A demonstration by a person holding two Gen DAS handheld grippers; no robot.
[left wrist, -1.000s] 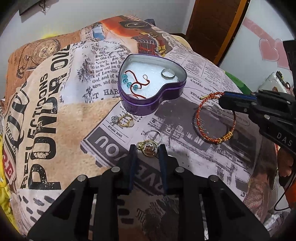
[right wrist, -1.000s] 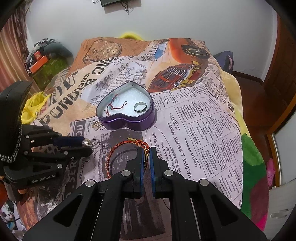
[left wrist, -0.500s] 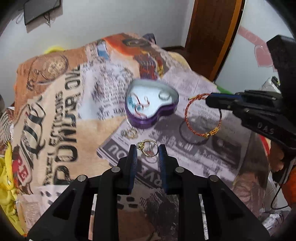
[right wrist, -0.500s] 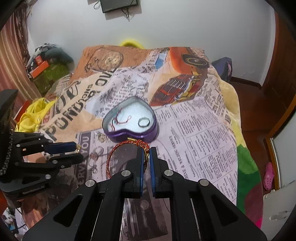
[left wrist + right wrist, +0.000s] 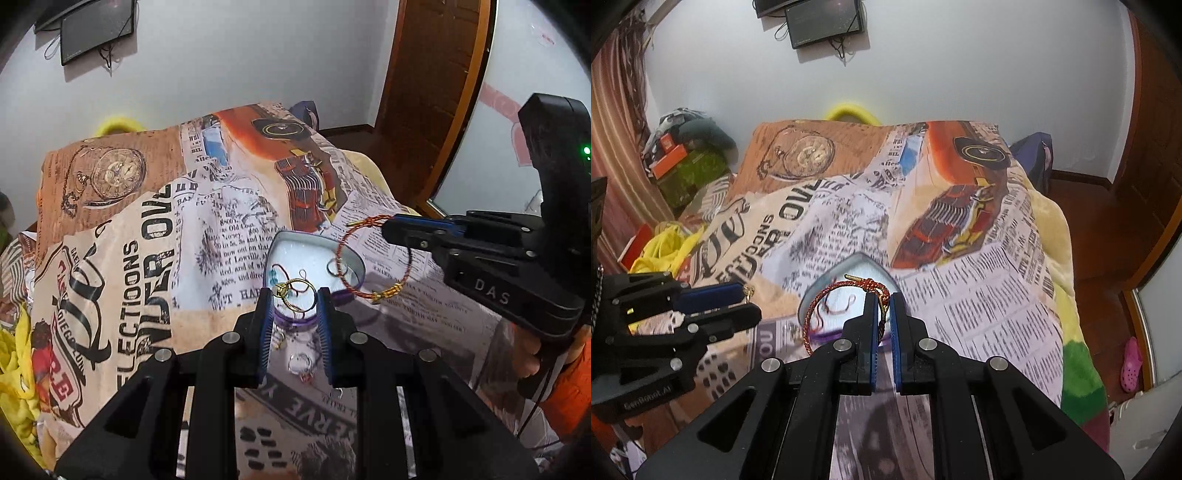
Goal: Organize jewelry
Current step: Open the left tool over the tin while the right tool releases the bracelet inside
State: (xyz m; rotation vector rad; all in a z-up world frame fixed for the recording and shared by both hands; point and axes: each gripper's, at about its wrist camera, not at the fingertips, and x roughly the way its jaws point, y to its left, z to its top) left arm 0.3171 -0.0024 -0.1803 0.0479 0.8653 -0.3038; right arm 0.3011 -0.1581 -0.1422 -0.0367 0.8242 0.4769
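Note:
A purple heart-shaped tin (image 5: 351,254) lies on the printed blanket and holds a red cord with blue beads and a silver ring (image 5: 338,266). My left gripper (image 5: 294,295) is shut on a gold ring (image 5: 300,293) and holds it in the air in front of the tin. My right gripper (image 5: 882,301) is shut on a red-and-gold bracelet (image 5: 827,295), which hangs over the tin (image 5: 864,264). The bracelet (image 5: 373,258) and the right gripper (image 5: 384,225) also show in the left wrist view.
A silver ring (image 5: 300,363) and a gold piece (image 5: 280,339) lie on the blanket (image 5: 221,206) below the left fingers. Yellow cloth (image 5: 665,243) lies at the bed's left edge. A wooden door (image 5: 436,92) stands at the right.
Both grippers have risen off the blanket, the left with the gold ring and the right with the bracelet. The bracelet has moved from beside the tin to over it.

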